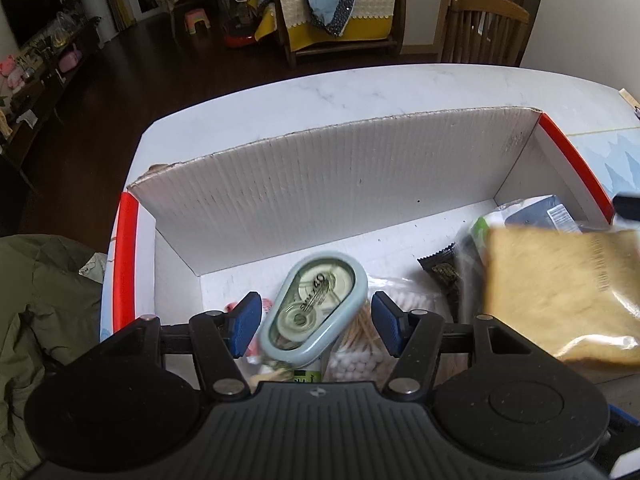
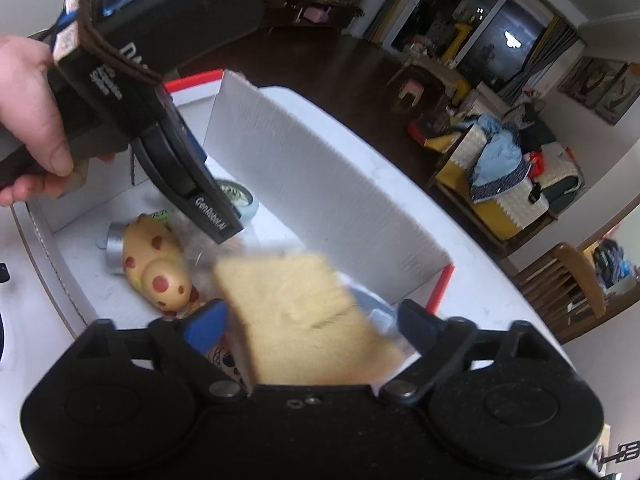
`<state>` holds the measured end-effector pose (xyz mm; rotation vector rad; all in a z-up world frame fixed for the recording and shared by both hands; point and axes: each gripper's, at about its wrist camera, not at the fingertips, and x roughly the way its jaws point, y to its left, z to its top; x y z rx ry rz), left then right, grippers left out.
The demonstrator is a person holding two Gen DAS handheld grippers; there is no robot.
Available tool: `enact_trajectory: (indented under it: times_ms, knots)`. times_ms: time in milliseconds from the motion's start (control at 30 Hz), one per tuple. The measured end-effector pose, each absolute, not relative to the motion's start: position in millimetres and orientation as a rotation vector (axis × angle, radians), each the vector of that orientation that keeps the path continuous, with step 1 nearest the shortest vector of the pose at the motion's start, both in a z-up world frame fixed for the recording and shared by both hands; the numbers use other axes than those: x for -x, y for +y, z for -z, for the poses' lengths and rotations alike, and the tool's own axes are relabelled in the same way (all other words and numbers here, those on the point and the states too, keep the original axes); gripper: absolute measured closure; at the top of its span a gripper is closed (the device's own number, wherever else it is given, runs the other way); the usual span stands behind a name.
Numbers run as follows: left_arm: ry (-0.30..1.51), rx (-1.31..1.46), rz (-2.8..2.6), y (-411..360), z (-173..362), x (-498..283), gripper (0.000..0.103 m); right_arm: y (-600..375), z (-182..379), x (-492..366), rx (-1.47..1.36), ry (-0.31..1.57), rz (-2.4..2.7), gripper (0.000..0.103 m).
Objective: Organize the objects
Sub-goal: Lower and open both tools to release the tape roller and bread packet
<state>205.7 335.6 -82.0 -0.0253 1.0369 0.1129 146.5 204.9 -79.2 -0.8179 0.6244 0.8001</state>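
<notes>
Left gripper (image 1: 316, 326) clamps a pale blue oval tape dispenser (image 1: 310, 312), pads on both sides, low over the white cardboard box (image 1: 332, 184) on the marble table (image 1: 400, 84). The dispenser's near end is cut off behind the gripper body. Beneath it lie cotton swabs (image 1: 360, 344), partly hidden. Right gripper (image 2: 312, 326) has jaws spread wide, not gripping; the bagged yellow sponge (image 2: 304, 320) sits between them, motion-blurred, so contact is unclear. A spotted yellow toy (image 2: 156, 268) lies in the box's left part, half covered. A hand (image 2: 32, 120) holding the left gripper is cropped at the frame edge.
</notes>
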Motion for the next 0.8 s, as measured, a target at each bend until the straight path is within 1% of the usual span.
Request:
enact_trajectory:
  times_ms: [200, 600, 800]
  knots:
    - [0.991, 0.050, -0.104, 335.0, 73.9, -193.9, 0.039, 188.1, 68.7, -141.1, 0.775, 0.606, -0.805, 0.007]
    - [0.865, 0.075, -0.123, 328.8, 35.8, -153.6, 0.039, 148.9, 29.7, -144.7, 0.454, 0.646, -0.832, 0.007]
    - [0.815, 0.101, -0.137, 323.4, 17.5, -126.4, 0.039, 133.1, 21.9, -135.9, 0.375, 0.656, -0.874, 0.006]
